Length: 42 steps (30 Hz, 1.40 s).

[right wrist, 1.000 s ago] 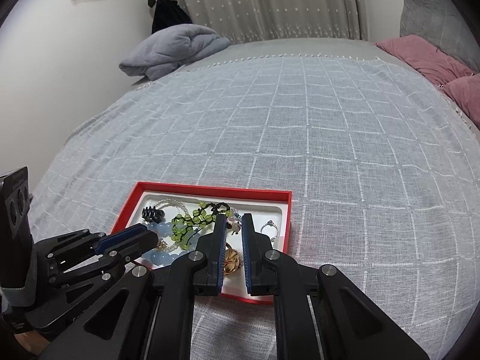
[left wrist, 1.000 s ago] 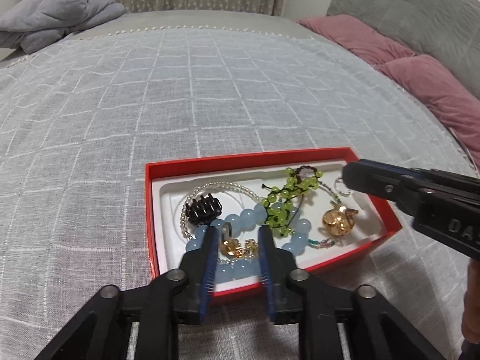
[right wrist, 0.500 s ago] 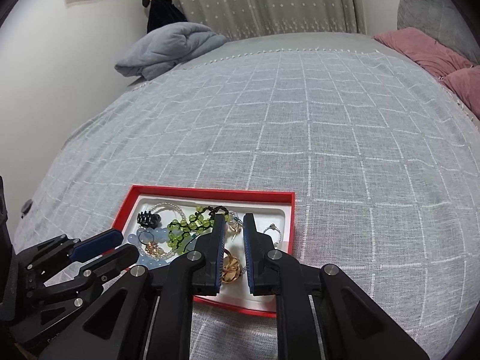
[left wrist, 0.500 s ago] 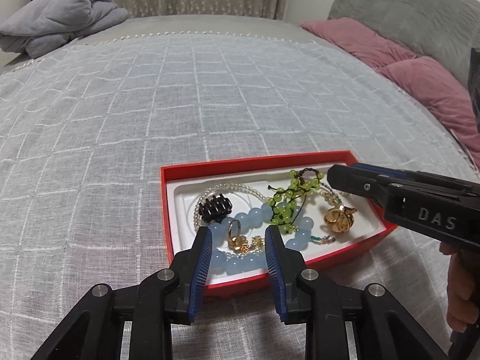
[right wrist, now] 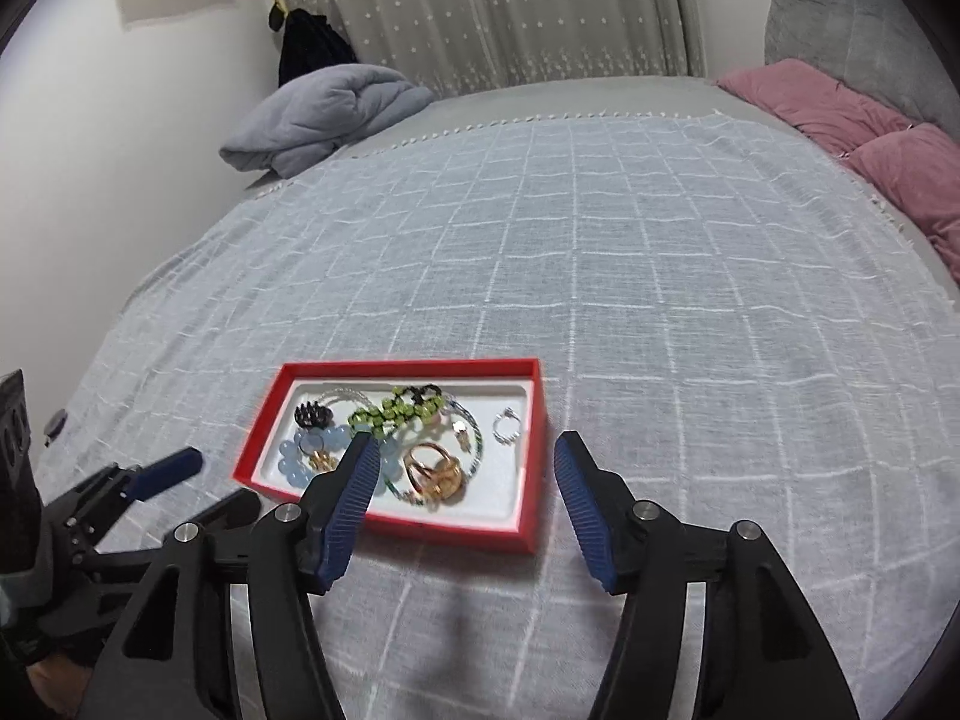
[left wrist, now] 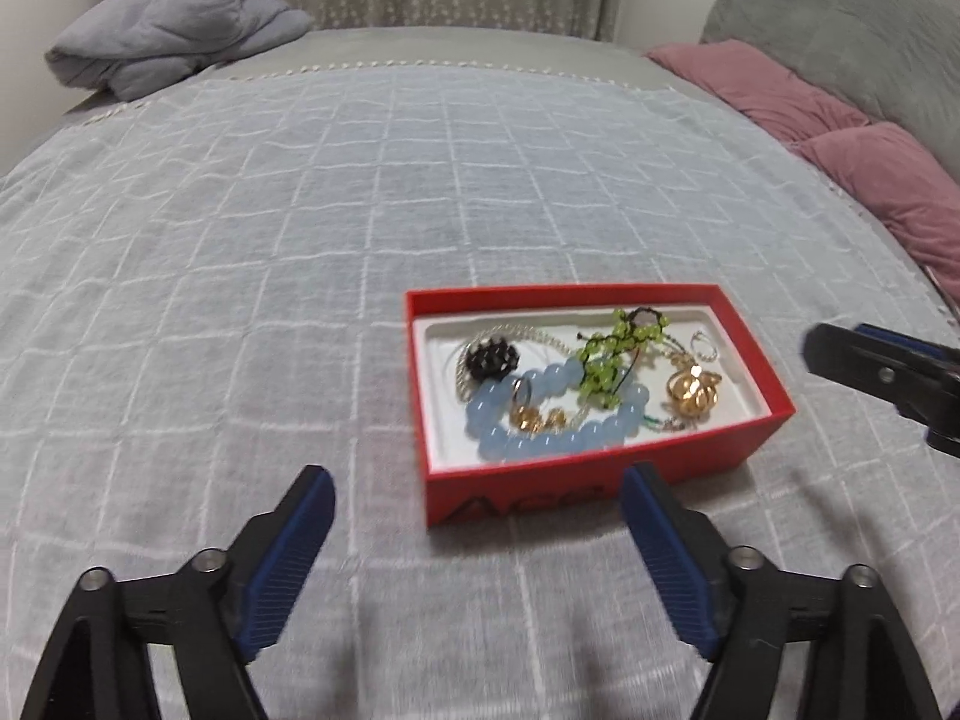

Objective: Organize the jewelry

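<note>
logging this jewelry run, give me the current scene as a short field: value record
surface: bed with a white grid-pattern cover
container: red box, open, white insert
contents: blue bead bracelet, green bead bracelet, black hair claw clip, gold ornament, silver ring, pearl strand
left claw: open, empty, short of the box
right claw: open, empty, over the box's near edge
background: grey blanket, pink pillows
</note>
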### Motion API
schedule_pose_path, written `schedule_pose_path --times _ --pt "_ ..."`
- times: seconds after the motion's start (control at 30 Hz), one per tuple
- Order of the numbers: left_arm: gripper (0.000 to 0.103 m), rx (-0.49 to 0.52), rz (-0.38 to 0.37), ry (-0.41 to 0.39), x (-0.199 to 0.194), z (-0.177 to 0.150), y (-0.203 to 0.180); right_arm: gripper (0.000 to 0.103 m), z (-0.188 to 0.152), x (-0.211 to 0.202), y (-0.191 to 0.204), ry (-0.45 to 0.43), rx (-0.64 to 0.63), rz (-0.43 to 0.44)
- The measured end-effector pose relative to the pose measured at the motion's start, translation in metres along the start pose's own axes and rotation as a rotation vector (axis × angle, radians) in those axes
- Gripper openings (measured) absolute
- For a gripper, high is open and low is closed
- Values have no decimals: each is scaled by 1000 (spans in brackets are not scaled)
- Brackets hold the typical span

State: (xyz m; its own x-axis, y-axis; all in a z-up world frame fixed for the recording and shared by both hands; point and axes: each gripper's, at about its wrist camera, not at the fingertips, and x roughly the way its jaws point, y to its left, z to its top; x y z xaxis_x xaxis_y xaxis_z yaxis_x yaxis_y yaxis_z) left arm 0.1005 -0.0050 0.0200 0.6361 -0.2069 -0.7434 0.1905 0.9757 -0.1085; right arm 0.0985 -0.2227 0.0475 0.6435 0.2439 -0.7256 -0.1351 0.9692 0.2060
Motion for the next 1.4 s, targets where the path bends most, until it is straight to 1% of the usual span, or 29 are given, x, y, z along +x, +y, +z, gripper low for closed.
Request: schedule_pose_path --times 0.1,0.13,0.23,0.3,0.4,0.47,0.53,0.67,0.73,1.0,1.4 --pt "92 -5 31 11 -11 -6 -1 65 -7 -15 1 4 -4 -21" --pt "93 -5 39 13 -14 -7 -1 66 -10 -20 2 5 -7 -27" --pt "97 -15 67 28 -24 -12 -2 74 -15 -31 5 12 -21 -50" --pt "102 -11 96 21 -33 -15 -5 76 -20 -41 10 7 -38 -55" --pt "102 5 160 -12 -45 -21 -10 81 -27 -56 13 -7 -37 -71" --pt "102 3 181 -21 -49 -25 -12 91 -31 -65 15 -15 -34 -95" --pt "102 -1 190 -18 -52 -30 -14 95 -36 -70 20 -16 -44 -134" --pt "102 6 201 -21 -56 -36 -16 96 -46 -71 30 12 -89 -209" --pt "102 2 200 -35 -59 -36 -17 96 -51 -72 33 20 -108 -227" --pt "102 -20 197 -45 -62 -38 -14 96 -56 -82 36 -2 -122 -217" --pt "102 -24 204 -63 -66 -36 -13 96 -52 -77 36 -1 -123 -219"
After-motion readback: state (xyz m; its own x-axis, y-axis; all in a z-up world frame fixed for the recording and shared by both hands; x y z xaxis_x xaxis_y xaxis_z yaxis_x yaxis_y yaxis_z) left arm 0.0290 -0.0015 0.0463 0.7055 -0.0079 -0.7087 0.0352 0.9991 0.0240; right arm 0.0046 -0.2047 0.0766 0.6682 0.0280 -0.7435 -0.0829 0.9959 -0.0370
